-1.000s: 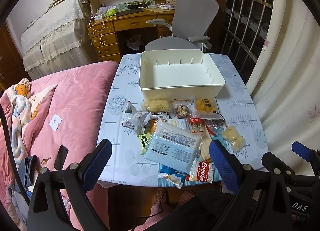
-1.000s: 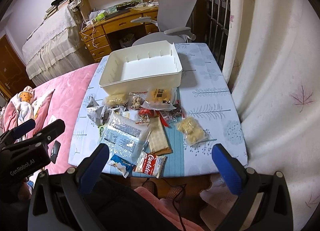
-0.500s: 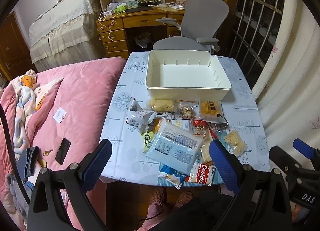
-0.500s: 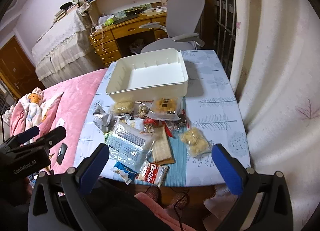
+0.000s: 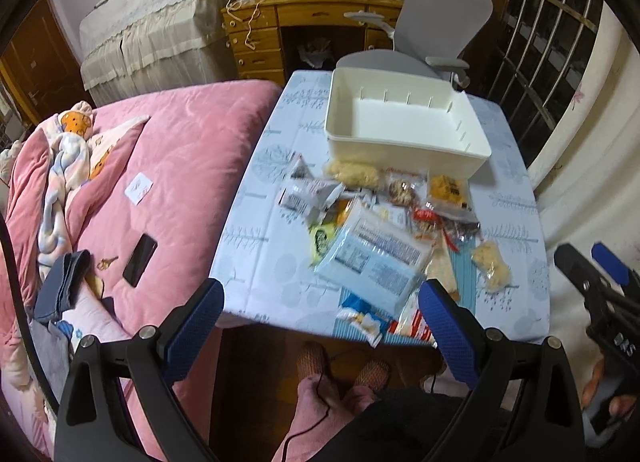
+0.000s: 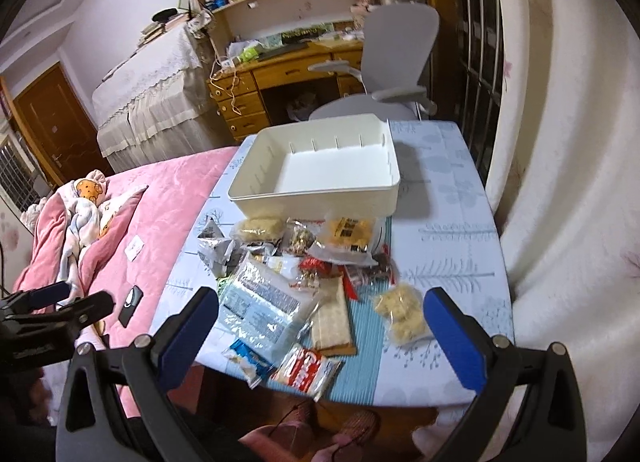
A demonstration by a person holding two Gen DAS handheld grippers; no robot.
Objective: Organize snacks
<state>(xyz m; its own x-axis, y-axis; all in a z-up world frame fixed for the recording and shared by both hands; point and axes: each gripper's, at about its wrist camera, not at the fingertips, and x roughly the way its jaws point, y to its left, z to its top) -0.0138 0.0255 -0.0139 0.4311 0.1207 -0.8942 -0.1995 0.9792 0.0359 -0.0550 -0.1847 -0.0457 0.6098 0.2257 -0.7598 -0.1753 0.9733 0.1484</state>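
Both the left gripper [image 5: 320, 314] and right gripper [image 6: 320, 322] hang wide and empty, the snack pile [image 6: 304, 278] just ahead, the white bin [image 6: 320, 166] beyond it.

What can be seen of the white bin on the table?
The white bin is a shallow rectangular tub, seemingly plastic, with rounded corners and a rolled rim. Thin vertical ribs line its inner walls. It holds nothing. It sits upright on the far half of the table, on a tree-print cloth. The snack packets lie heaped along its near wall; whether any touch it is unclear. A grey chair stands behind it.
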